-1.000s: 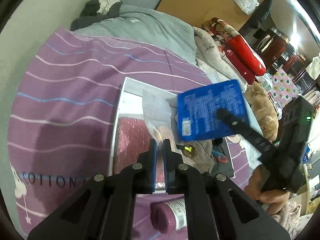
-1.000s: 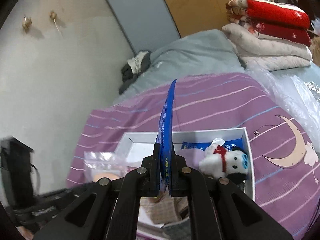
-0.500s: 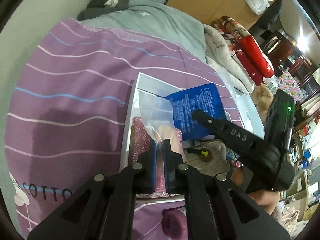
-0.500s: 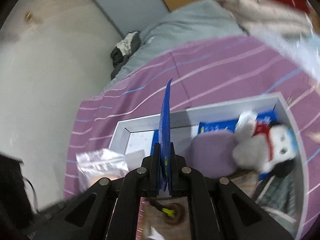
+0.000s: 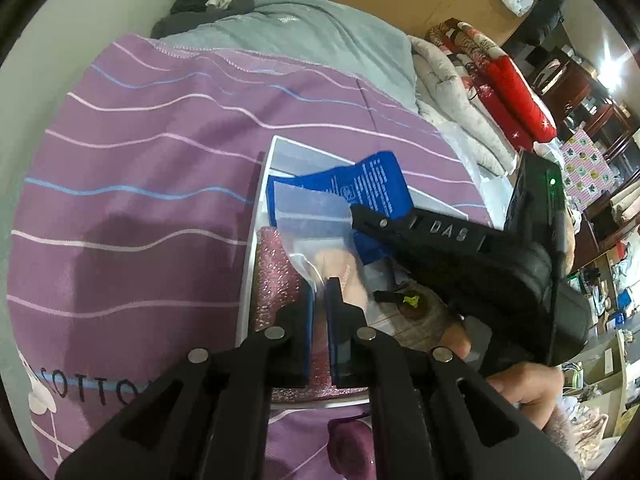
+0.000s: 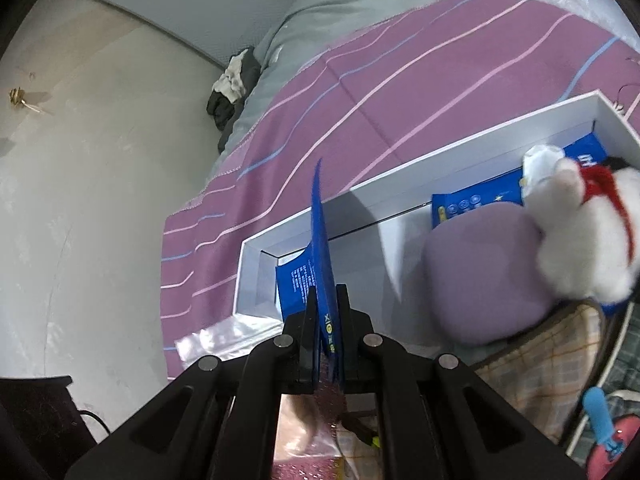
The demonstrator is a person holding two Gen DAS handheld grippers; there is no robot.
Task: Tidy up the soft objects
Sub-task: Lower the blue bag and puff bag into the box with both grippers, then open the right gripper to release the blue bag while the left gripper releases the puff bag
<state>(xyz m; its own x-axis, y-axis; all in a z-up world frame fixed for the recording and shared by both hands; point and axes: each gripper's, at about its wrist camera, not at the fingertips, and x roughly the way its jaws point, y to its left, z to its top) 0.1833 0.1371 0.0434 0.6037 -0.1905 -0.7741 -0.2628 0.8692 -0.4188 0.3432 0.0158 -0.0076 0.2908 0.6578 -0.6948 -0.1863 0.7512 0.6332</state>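
Both claws have come down toward the white box (image 5: 256, 216) since a second ago, and the blue packet (image 5: 376, 188), which was held up in the air, now dips into the box's far corner. The right claw (image 6: 326, 312) is clamped on that packet, whose lower edge sits pinched between narrow jaws while the sheet stands on edge above them. The left claw (image 5: 318, 300) is closed to a narrow gap on the clear plastic bag (image 5: 316, 232), which hangs over the box's left side, above a glittery pink item (image 5: 276, 280) lying along the box's left wall.

Inside the box, to the right of the packet, lie a lilac cushion (image 6: 484, 272), a white plush toy (image 6: 580, 240) with a red scarf, and a second blue packet (image 6: 476, 200) against the far wall. A checked cloth (image 6: 536, 356) lies in the box just below the cushion. The box rests on a purple striped blanket (image 5: 140, 168) spread over the bed, with a grey quilt (image 5: 320, 40) beyond the box.
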